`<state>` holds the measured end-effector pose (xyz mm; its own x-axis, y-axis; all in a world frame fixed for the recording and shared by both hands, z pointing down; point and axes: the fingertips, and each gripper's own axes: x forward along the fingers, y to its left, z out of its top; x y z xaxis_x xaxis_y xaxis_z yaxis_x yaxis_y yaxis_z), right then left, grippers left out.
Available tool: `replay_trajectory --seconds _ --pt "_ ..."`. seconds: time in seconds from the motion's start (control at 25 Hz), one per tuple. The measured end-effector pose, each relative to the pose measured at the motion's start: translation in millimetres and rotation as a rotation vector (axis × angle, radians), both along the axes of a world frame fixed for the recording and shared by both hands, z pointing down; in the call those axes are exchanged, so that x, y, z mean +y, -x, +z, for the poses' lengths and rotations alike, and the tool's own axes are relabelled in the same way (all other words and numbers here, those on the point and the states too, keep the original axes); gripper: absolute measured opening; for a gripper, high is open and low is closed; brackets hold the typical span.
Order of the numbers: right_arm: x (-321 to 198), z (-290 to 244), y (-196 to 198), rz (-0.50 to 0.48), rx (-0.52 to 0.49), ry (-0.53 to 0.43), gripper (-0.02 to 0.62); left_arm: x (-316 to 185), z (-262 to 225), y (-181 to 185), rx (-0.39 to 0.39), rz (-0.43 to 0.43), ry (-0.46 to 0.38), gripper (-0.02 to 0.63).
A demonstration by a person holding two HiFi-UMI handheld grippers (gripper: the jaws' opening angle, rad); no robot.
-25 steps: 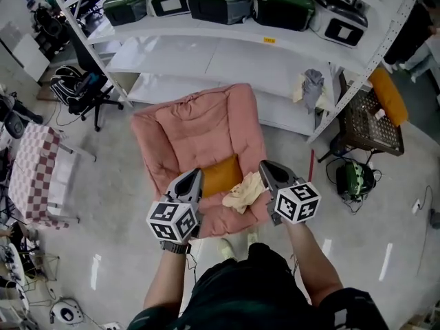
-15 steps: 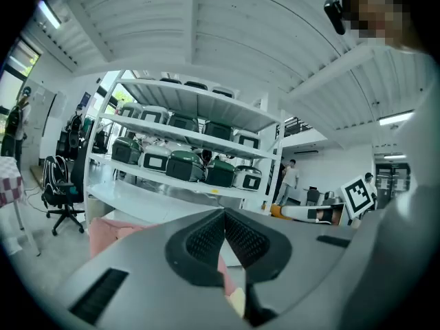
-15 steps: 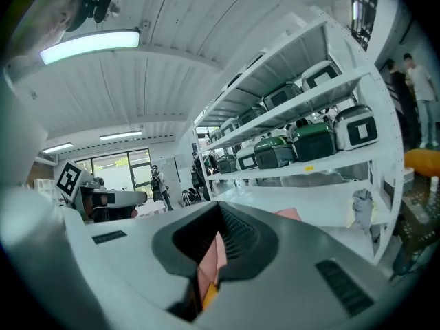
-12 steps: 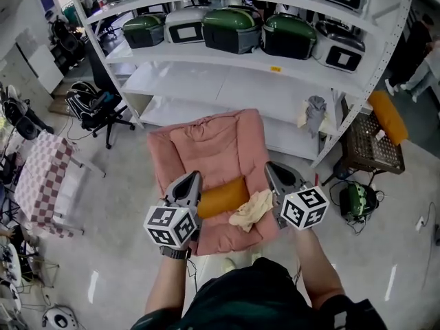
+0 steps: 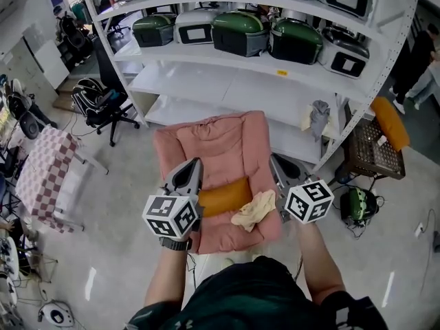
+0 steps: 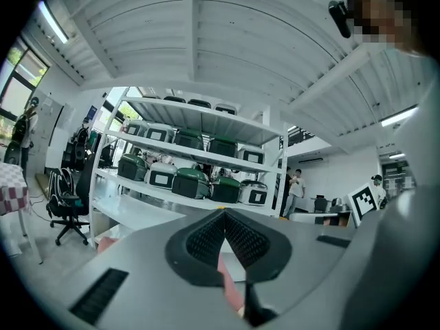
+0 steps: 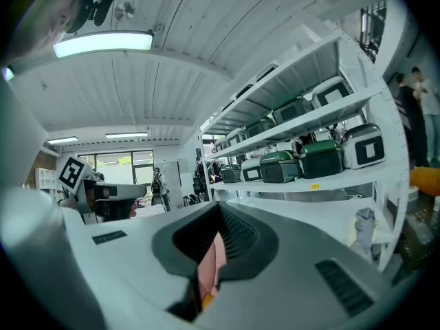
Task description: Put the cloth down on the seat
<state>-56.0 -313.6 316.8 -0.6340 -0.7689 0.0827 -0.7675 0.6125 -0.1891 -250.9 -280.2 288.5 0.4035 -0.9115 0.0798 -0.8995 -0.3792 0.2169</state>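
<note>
A cream cloth (image 5: 253, 210) lies crumpled on the front right of the pink cushioned seat (image 5: 220, 146), beside an orange pillow (image 5: 223, 196). In the head view my left gripper (image 5: 196, 162) hangs above the seat's left front, shut and holding nothing. My right gripper (image 5: 275, 158) hangs by the seat's right edge, just right of the cloth and apart from it, also shut and holding nothing. In the left gripper view the jaws (image 6: 224, 212) meet at the tip. The right gripper view shows its jaws (image 7: 220, 206) closed together too, pointing at the shelves.
Behind the seat stands a white shelf rack (image 5: 227, 81) with several green and white cases (image 5: 240, 31). A black office chair (image 5: 103, 105) and a checked table (image 5: 41, 170) are at the left. At the right are a wicker chair (image 5: 375, 146) and a green device (image 5: 357, 201) on the floor.
The head view has tilted up, so the seat sits lower in the picture. Both grippers stay shut over the seat's front. The cloth lies in the same place on the seat.
</note>
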Motion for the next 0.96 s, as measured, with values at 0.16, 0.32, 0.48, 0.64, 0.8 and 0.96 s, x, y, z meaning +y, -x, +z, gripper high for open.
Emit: replay_trajectory --seconds 0.16,0.32,0.48,0.64,0.8,0.96 --pt "-1.9 -2.6 -0.6 0.003 0.002 -0.006 0.005 -2.1 -1.5 -2.3 0.000 0.006 -0.008 0.006" --pt "-1.6 -4.1 -2.5 0.009 0.004 -0.006 0.005 -3.0 -3.5 -3.9 -0.006 0.009 -0.012 0.006" --pt "0.3 -4.3 -4.6 0.012 0.010 -0.007 0.005 -2.7 -4.1 -5.0 -0.007 0.009 -0.016 0.006" --pt "-0.6 -5.2 -5.6 0.016 0.013 -0.006 0.005 -3.1 -6.3 -5.7 -0.010 0.011 -0.019 0.006" --pt "-0.9 -3.4 -5.8 0.016 0.015 -0.004 0.005 -3.1 -6.5 -6.1 -0.009 0.008 -0.023 0.006" --pt "-0.8 -2.7 -4.4 0.011 0.016 -0.007 0.005 -3.8 -6.7 -6.0 -0.006 0.005 -0.026 0.006"
